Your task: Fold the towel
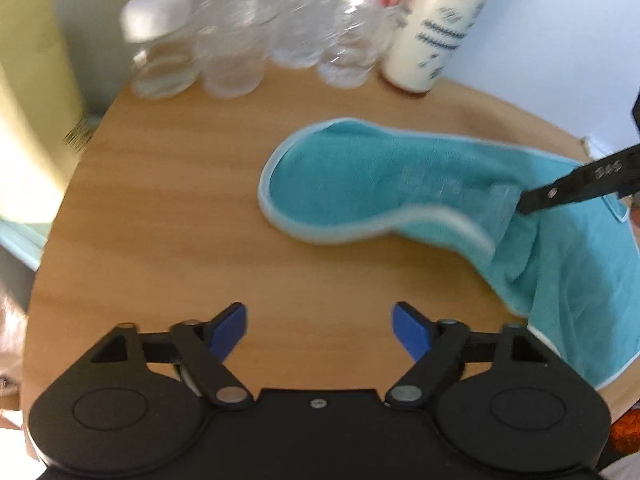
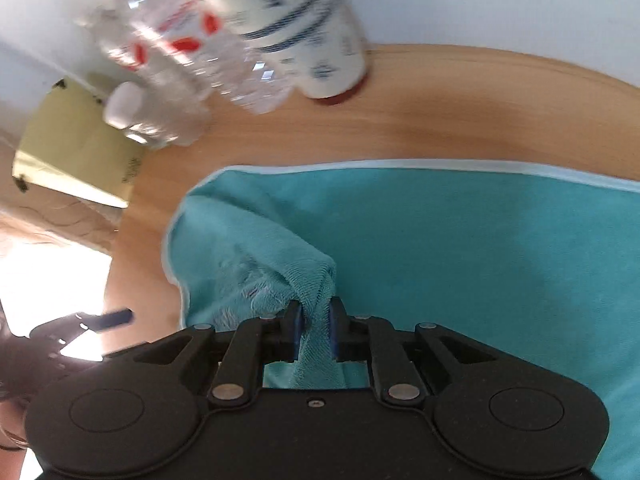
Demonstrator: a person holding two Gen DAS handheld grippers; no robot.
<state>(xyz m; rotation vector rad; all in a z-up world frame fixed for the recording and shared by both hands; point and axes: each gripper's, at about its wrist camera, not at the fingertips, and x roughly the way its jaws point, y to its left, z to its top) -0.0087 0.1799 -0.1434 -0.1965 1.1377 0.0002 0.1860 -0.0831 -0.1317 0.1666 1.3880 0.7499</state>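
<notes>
- Closest to the right wrist camera: right gripper (image 2: 313, 330) has its jaws pinched tight on a bunched wad of the teal towel (image 2: 440, 248), lifted off the cloth below.
- Left gripper (image 1: 319, 328) hovers over bare wooden table (image 1: 180, 220), jaws spread wide, nothing between them, well apart from the towel.
- Towel lies on the table's right half; one white-piped corner flap is rolled over toward the middle, the rest sags past the near edge.
- Progress, as a judgement: first fold only just in motion. No layers aligned, no crease set. Left to do: lay the flap flat, match edges, fold again.
- Far edge: cluster of clear plastic bottles (image 1: 256, 28), look empty, though blur makes that uncertain.
- Beside them a cream tumbler (image 1: 436, 28) with red lid; contents hidden.
</notes>
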